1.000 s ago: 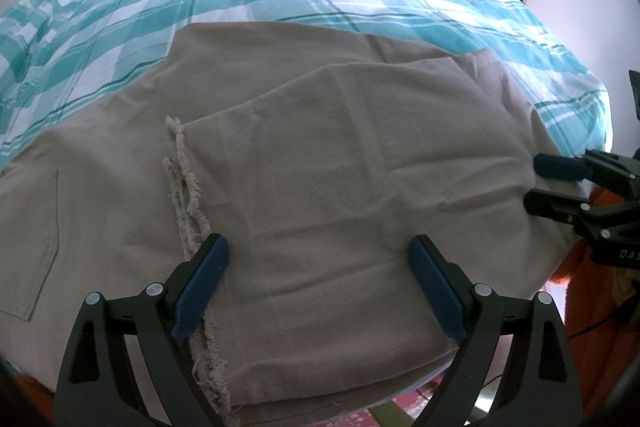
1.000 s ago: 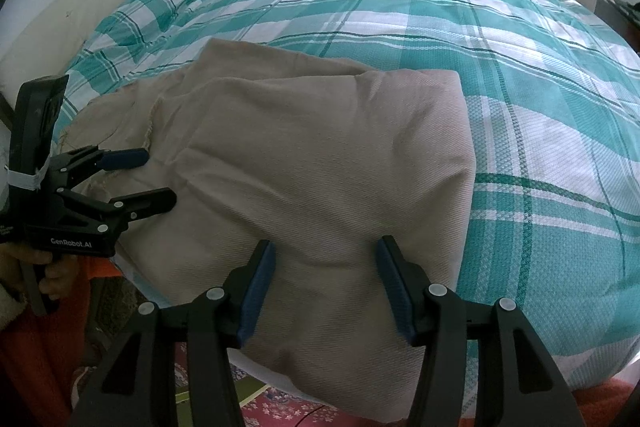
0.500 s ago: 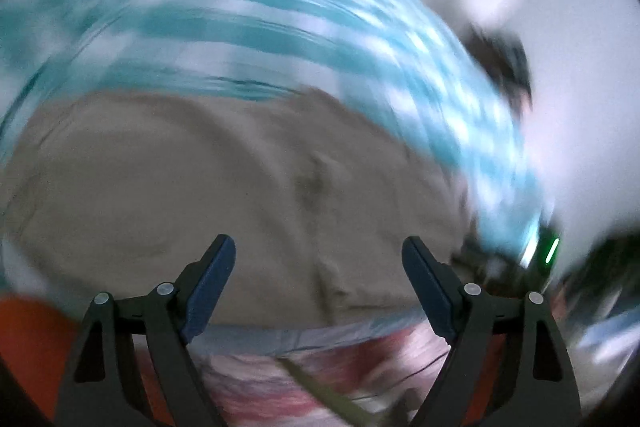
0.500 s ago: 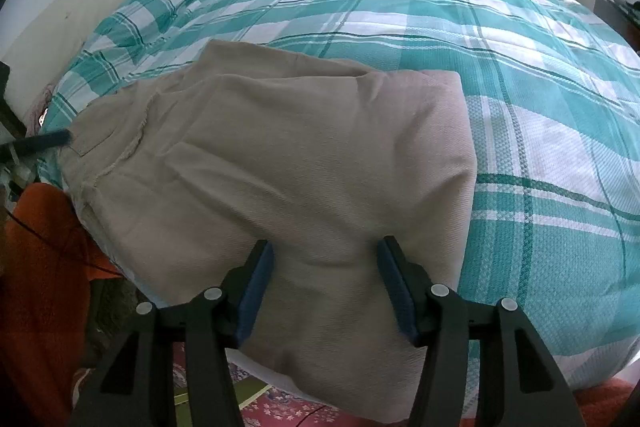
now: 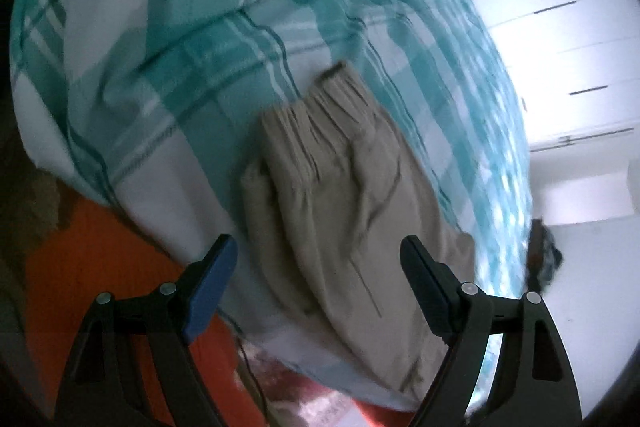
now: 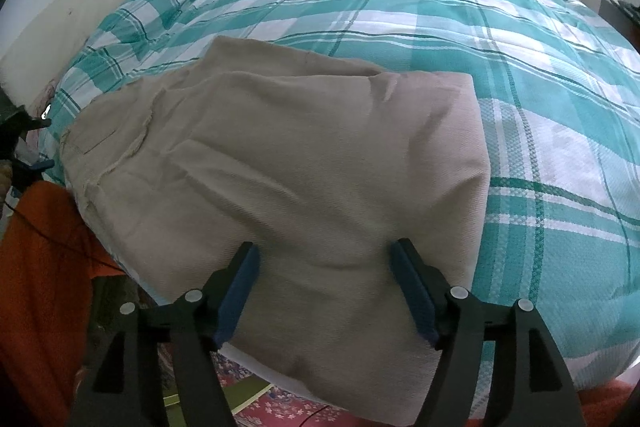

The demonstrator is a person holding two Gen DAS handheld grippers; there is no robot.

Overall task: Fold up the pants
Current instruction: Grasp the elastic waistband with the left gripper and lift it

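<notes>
Lying on the checked bed cover (image 6: pixel 460 39), near its edge, the beige pants (image 6: pixel 304 163) are already folded once. Within a second the left gripper (image 5: pixel 318 281) has swung to their waistband end, spread and empty; the right gripper (image 6: pixel 324 291) hovers spread, suggesting another fold.

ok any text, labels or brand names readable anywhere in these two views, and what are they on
None can be read.
The pants, the checked bedspread and both open grippers, left and right, show no lettering.
The left wrist view is motion-blurred, so any small print there could not be read.
</notes>
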